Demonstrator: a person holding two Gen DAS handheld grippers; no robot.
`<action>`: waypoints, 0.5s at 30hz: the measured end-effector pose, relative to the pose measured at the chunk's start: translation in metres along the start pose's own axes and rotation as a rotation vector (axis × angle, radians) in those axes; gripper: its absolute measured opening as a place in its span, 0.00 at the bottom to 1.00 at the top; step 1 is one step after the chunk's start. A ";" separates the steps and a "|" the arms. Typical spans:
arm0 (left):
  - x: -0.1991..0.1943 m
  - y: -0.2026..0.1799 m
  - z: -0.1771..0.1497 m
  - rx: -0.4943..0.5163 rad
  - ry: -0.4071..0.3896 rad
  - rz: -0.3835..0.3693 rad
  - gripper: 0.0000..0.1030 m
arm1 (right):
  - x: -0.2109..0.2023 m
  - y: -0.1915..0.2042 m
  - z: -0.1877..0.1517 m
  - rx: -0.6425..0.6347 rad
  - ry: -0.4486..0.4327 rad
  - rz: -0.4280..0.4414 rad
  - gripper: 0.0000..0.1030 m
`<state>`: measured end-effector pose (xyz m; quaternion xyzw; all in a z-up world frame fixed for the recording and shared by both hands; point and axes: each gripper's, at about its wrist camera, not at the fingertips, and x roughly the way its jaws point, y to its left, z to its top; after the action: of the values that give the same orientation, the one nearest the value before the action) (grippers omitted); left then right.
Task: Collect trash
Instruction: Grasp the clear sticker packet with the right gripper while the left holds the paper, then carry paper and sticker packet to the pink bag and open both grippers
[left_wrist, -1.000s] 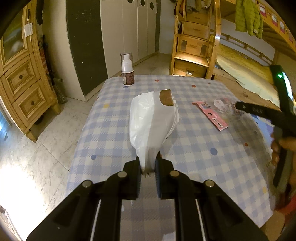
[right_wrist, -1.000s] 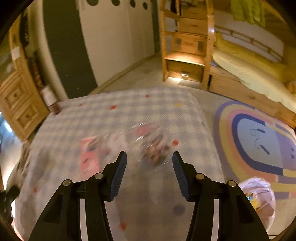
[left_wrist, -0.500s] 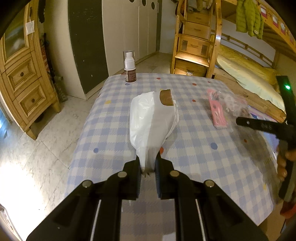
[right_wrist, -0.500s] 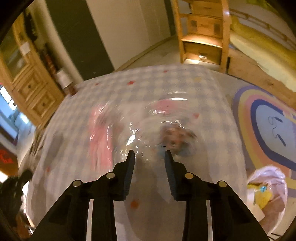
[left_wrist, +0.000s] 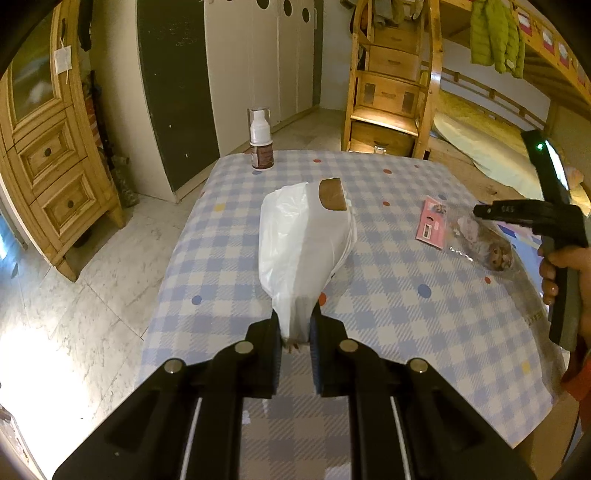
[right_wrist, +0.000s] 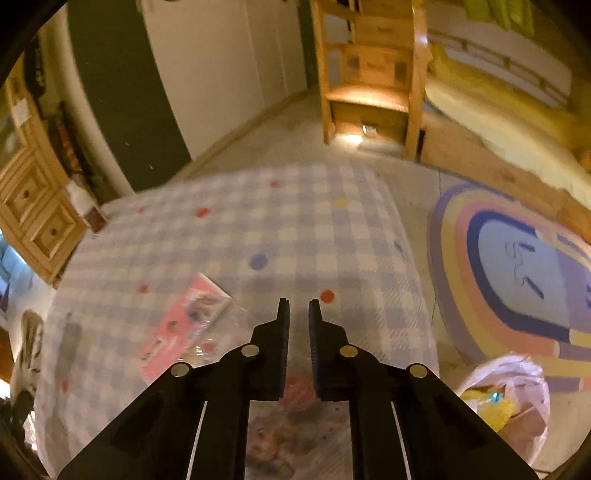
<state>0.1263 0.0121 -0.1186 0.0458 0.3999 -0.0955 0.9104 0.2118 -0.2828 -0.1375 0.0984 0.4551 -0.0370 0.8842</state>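
My left gripper (left_wrist: 295, 330) is shut on the neck of a white plastic bag (left_wrist: 303, 243) that lies on the checked tablecloth (left_wrist: 388, 306); a brown patch shows at the bag's far end. My right gripper (right_wrist: 298, 314) has its jaws nearly closed, and a clear crinkly wrapper (right_wrist: 291, 402) hangs under the fingers. From the left wrist view that gripper (left_wrist: 484, 212) hovers over the wrapper (left_wrist: 487, 245) at the table's right. A pink card packet (left_wrist: 432, 223) lies beside it, also in the right wrist view (right_wrist: 184, 325).
A small white pump bottle (left_wrist: 260, 142) stands at the table's far left corner. A full trash bag (right_wrist: 506, 402) sits on the floor by the rainbow rug (right_wrist: 517, 266). A wooden cabinet (left_wrist: 48, 162) is at the left, a bunk-bed stair (left_wrist: 391, 85) behind.
My right gripper's jaws have closed from wide open to a narrow gap around the clear wrapper, and it has pulled back. The left gripper and white bag have stayed put.
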 end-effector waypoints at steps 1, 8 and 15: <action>0.001 0.000 0.000 0.002 0.002 0.000 0.11 | -0.003 -0.003 -0.002 0.001 -0.003 0.007 0.10; -0.008 -0.005 -0.008 0.018 0.007 -0.014 0.11 | -0.038 0.008 -0.055 -0.022 0.039 0.113 0.11; -0.022 -0.004 -0.027 0.027 0.016 -0.015 0.11 | -0.083 0.033 -0.098 -0.072 -0.025 0.117 0.13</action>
<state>0.0921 0.0159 -0.1208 0.0559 0.4060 -0.1072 0.9058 0.0907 -0.2317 -0.1211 0.0925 0.4386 0.0301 0.8934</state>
